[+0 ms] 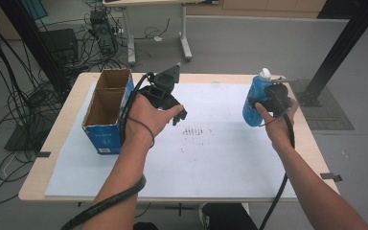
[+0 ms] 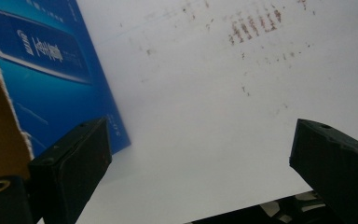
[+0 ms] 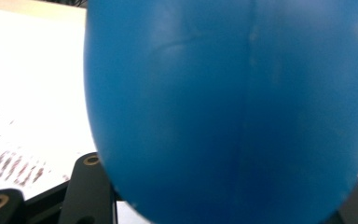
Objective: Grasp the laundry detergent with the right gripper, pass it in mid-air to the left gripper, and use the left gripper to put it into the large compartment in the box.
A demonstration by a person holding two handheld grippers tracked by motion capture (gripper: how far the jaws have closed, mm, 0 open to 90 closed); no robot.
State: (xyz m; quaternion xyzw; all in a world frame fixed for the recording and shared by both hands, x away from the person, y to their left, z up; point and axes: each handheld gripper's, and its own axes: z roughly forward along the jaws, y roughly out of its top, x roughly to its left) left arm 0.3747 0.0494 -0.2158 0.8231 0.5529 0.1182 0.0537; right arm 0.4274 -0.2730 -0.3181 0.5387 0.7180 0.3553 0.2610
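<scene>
High view: right gripper (image 1: pixel 268 103) clamped on blue bottle (image 1: pixel 257 99), held upright above the table's (image 1: pixel 67 125) right side, probably bound for the open cardboard box (image 1: pixel 106 108) at left; left gripper (image 2: pixel 200 163) jaws spread, empty, beside the box, its view catching the box's blue side.
</scene>
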